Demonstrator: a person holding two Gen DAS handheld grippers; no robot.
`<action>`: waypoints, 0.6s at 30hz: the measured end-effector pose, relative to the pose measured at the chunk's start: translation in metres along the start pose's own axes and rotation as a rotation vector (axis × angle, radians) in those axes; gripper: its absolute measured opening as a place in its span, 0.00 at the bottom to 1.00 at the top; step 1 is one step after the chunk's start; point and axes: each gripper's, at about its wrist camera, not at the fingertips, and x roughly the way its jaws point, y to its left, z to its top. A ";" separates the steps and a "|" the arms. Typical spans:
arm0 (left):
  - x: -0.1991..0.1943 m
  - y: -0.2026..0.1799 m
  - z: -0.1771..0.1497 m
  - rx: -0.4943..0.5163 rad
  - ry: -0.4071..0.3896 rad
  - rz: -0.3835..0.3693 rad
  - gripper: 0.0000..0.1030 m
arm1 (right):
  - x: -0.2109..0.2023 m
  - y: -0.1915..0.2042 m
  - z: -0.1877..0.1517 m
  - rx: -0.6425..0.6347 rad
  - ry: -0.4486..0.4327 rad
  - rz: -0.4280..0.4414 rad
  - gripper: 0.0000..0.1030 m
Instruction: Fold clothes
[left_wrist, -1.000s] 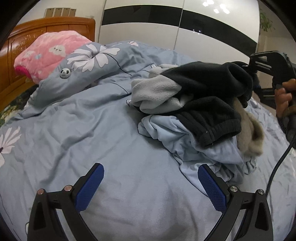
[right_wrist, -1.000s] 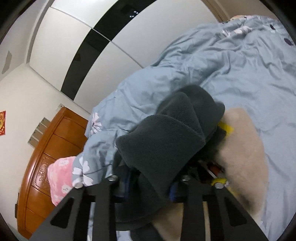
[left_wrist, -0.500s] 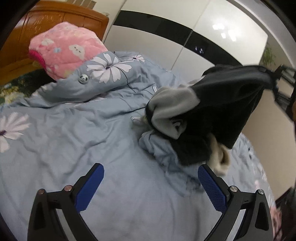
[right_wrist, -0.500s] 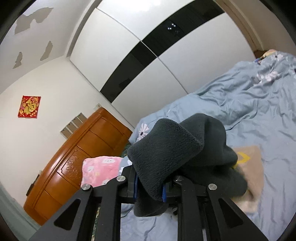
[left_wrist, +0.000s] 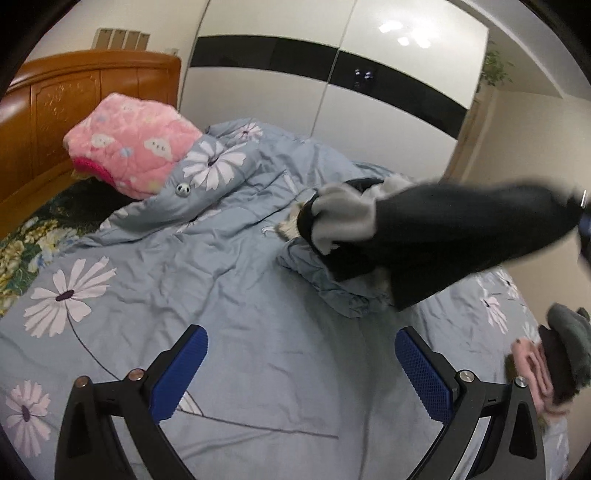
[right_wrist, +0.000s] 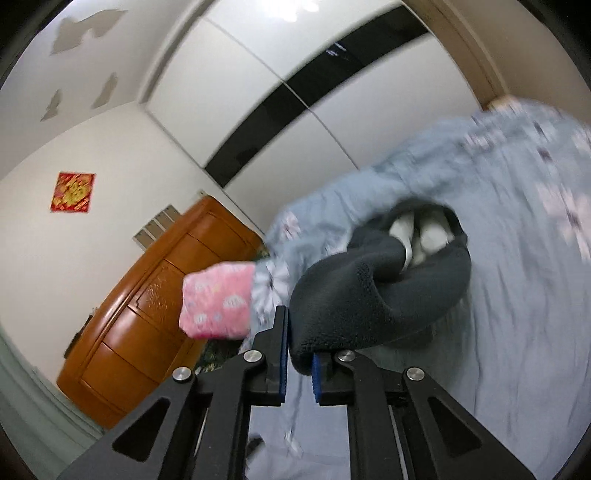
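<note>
Lifted since a second ago: dark fleece garment (right_wrist: 380, 295), off the clothes pile (left_wrist: 332, 284), stretched in the air above the floral duvet (left_wrist: 184, 277). My right gripper (right_wrist: 299, 363), jaws just closing, pinches its edge. My left gripper (left_wrist: 299, 369) hangs wide, empty. Pink quilt (left_wrist: 133, 147) lies by the headboard (left_wrist: 48, 107).

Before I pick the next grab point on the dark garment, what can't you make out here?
- Dark fleece garment, left wrist view: far end blurred, cut off by the right edge.
- Its type: bunched, unclear.
- Light blue cloth: mostly covered.
- Right wrist view: blue floral bedding motion-blurred.
</note>
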 end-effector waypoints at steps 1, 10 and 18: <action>-0.008 -0.002 -0.001 0.012 -0.002 0.002 1.00 | -0.007 -0.007 -0.017 0.023 0.005 -0.004 0.10; -0.018 -0.016 -0.019 0.035 0.090 -0.019 1.00 | 0.009 -0.081 -0.132 0.176 0.213 -0.152 0.10; 0.020 -0.022 -0.017 0.001 0.159 -0.007 1.00 | 0.010 -0.117 -0.149 0.204 0.280 -0.238 0.13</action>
